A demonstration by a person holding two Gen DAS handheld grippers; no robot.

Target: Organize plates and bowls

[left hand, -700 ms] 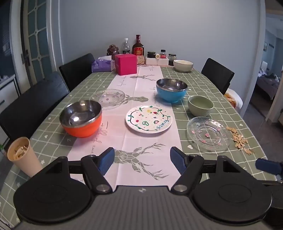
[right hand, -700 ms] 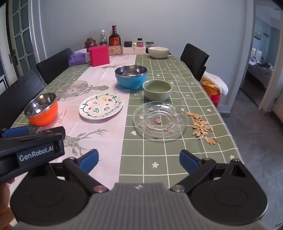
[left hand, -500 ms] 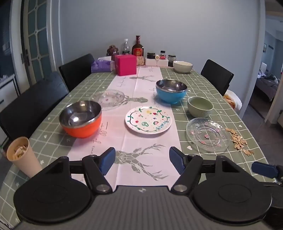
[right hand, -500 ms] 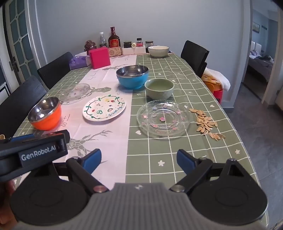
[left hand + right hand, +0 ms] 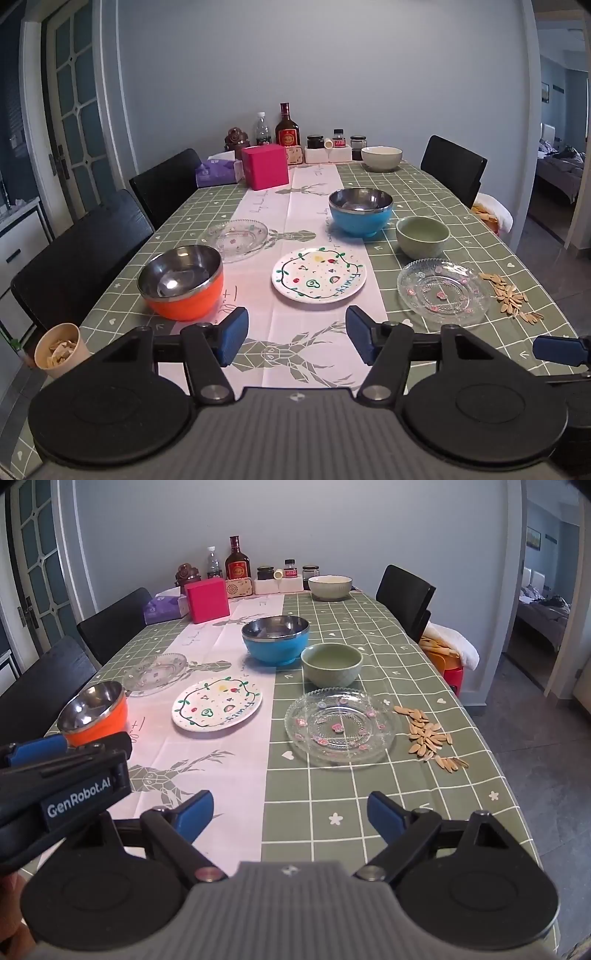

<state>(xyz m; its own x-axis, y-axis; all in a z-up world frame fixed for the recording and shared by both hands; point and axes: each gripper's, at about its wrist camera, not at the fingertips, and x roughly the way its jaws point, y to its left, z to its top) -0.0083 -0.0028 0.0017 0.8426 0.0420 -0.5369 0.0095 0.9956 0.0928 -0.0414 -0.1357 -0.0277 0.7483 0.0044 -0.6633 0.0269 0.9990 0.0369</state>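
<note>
Green checked cloth with a pale pink runner covers the dining table (image 5: pixel 436 192), which stands against a grey wall with black chairs along both sides. At the far left, only the left wrist view shows a paper cup (image 5: pixel 61 349) of light scraps beside the table's near corner. Next comes the orange bowl (image 5: pixel 181 282) with its steel lining, and beyond it a clear glass plate (image 5: pixel 233 240) half on the runner. On the runner's middle lies the white painted plate (image 5: pixel 319 279), and beyond that the blue bowl (image 5: pixel 360 211), also steel inside. Right of the blue one sits the green bowl (image 5: pixel 423 236), with a second flowered glass plate (image 5: pixel 443 291) nearer the camera and scattered seeds (image 5: pixel 511 297) just beside its right rim. A cream bowl (image 5: pixel 381 158) stands at the far end by the bottles and the pink box (image 5: pixel 265 166). The left gripper (image 5: pixel 295 341) hangs over the runner's near end, jaws apart with nothing between them. The right gripper (image 5: pixel 290 816) is spread wider over the green cloth, equally empty. Only the right wrist view shows the left tool's side with its GenRobot.AI label (image 5: pixel 79 800), and an orange stool (image 5: pixel 445 661) with a white cloth beyond the table's right edge.
</note>
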